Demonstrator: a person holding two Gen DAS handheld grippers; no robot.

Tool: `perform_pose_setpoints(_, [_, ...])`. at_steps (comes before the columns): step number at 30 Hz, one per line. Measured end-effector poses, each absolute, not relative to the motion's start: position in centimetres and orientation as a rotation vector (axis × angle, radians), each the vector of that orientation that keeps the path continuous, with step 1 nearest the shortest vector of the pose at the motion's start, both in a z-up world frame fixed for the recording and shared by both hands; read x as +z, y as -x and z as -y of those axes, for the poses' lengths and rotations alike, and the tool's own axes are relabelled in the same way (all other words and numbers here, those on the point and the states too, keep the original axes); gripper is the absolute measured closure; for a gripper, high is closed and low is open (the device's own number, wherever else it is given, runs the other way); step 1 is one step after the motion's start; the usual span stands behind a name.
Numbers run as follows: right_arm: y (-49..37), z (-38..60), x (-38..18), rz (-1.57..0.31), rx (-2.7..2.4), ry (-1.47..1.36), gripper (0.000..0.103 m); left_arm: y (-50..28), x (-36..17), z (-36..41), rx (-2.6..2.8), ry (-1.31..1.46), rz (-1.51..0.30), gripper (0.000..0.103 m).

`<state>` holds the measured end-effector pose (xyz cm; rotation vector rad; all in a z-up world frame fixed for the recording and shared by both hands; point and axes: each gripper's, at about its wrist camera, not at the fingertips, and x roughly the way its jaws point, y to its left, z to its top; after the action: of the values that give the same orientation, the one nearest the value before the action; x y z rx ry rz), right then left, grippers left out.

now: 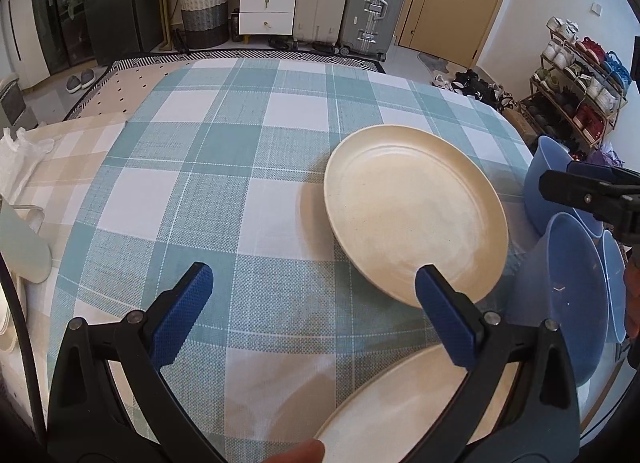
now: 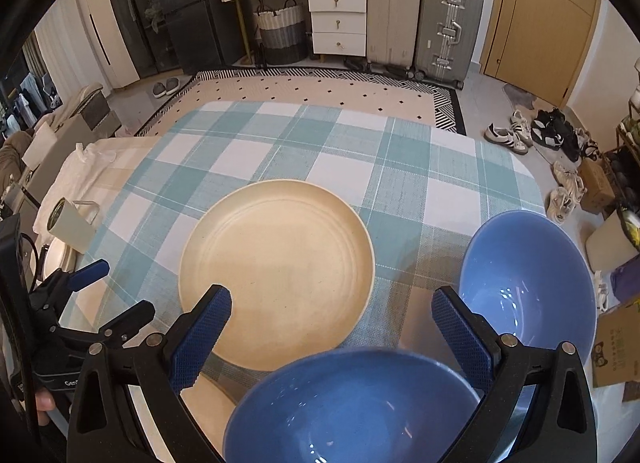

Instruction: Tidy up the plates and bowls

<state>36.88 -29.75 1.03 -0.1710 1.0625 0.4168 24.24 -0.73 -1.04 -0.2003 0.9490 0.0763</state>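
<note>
While my left gripper hovers above the checked tablecloth with its blue pads spread wide and nothing between them, my right gripper likewise hangs open and holds nothing. The only writing I can partly read is on the black body of the left gripper, seen at the lower left of the right wrist view: white letters starting "Gen", the rest cut off. A printed cardboard box at the right edge carries a cartoon face and small green print too blurred to read.

From the left: a pale cylindrical cup lies on its side near the table's left edge. In the middle sits a cream plate, flat on the cloth; a second cream plate lies nearer to me, under my left gripper's right finger. To the right stand two blue bowls: the near blue bowl sits just below my right gripper, and the far blue bowl stands beside the right finger.

The cloth is teal and white plaid. Beyond it lie a patterned rug, a white drawer unit, a woven basket, two suitcases, a wooden door and loose shoes on the floor.
</note>
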Motion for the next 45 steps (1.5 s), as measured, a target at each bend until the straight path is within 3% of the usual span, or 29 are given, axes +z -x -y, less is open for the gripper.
perform_pose_setpoints(21, [-42.4,27.7,-4.4,-1.214,0.454,0.228,0.004,-27.8,-3.5,0.0,0.094,0.222,-1.012,0.002])
perform_pose_setpoints(27, [-43.4,27.4,-5.6,-1.241,0.447,0.251,0.019,-28.4,-4.1,0.1,0.09,0.227,-1.025,0.003])
perform_pose_setpoints(43, [-43.7,25.9,-5.1,-1.199,0.443,0.362,0.028,-29.2,-5.3,1.0,0.038,0.218,-1.062,0.029])
perform_pose_setpoints(45, [-43.8,25.5,-5.5,-1.212,0.443,0.387,0.032,-29.2,-5.4,1.1,0.034,0.214,-1.064,0.031])
